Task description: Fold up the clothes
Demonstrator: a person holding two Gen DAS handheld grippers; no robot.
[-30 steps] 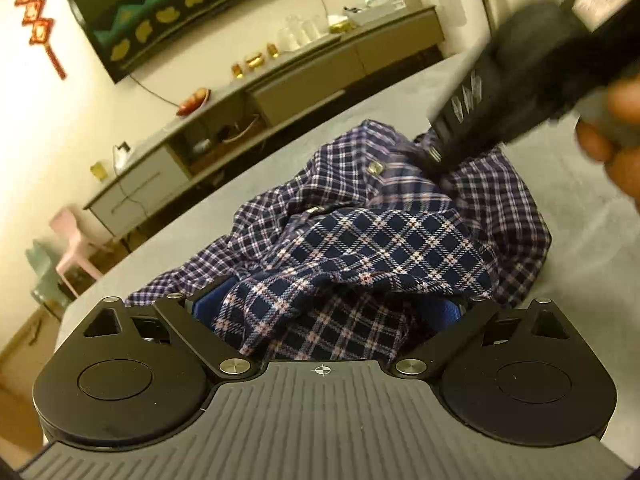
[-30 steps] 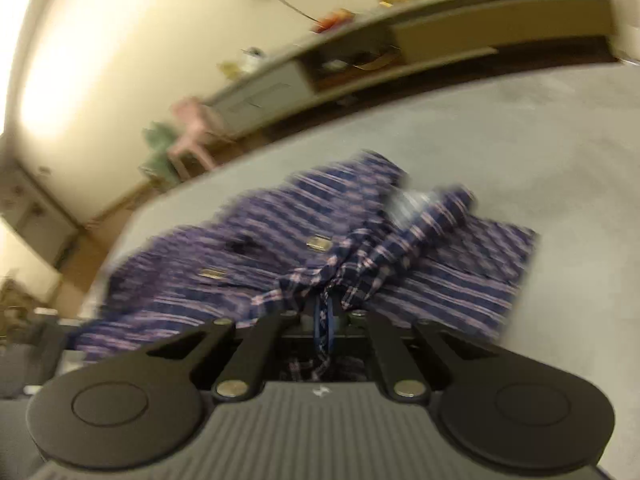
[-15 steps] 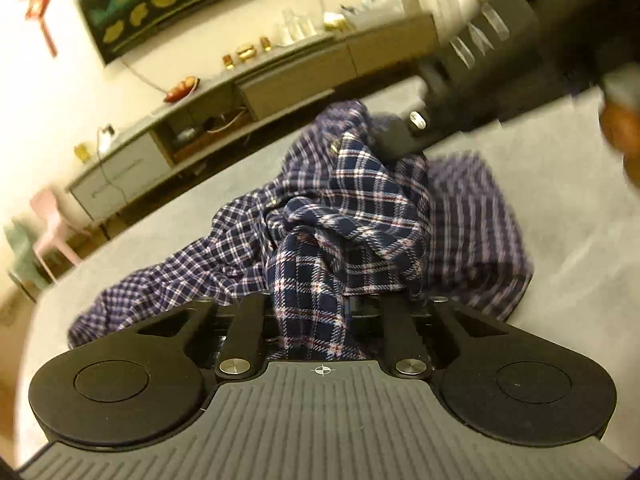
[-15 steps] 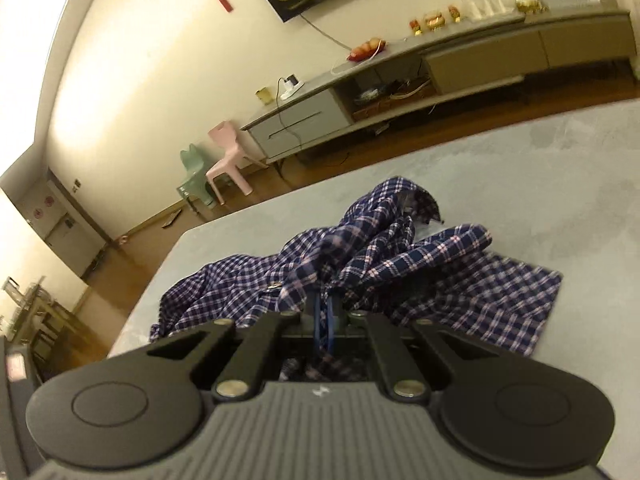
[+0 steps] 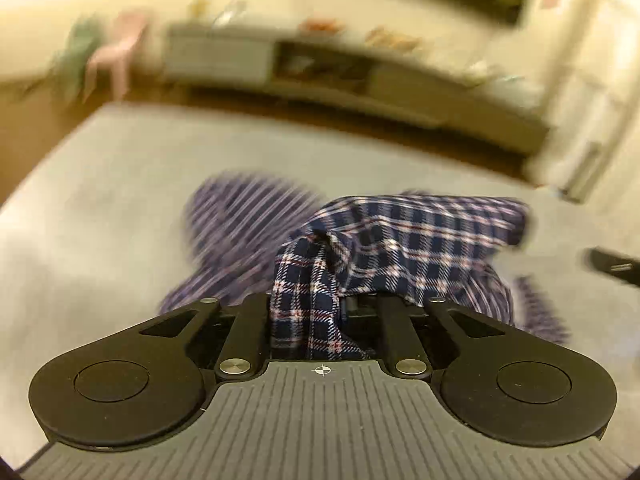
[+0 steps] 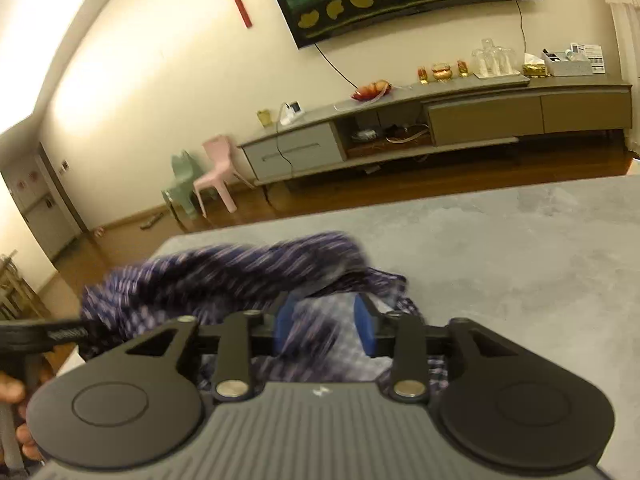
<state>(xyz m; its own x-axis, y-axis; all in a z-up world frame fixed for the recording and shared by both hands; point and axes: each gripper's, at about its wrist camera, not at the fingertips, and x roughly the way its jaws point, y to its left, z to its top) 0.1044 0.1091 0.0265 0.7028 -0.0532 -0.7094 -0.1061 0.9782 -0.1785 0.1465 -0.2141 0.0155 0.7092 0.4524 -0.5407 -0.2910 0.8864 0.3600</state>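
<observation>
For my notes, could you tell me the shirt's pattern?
The shirt is navy plaid with white and red lines, clearest in the left wrist view.

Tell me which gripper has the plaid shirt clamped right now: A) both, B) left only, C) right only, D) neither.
B: the left gripper is closed on a fold of the plaid shirt, while the right gripper has its blue pads spread apart with cloth only lying between them.

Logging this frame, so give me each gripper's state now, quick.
Left gripper: closed on the plaid shirt.
Right gripper: open, blue pads apart, holding nothing; shirt lies below it.
</observation>
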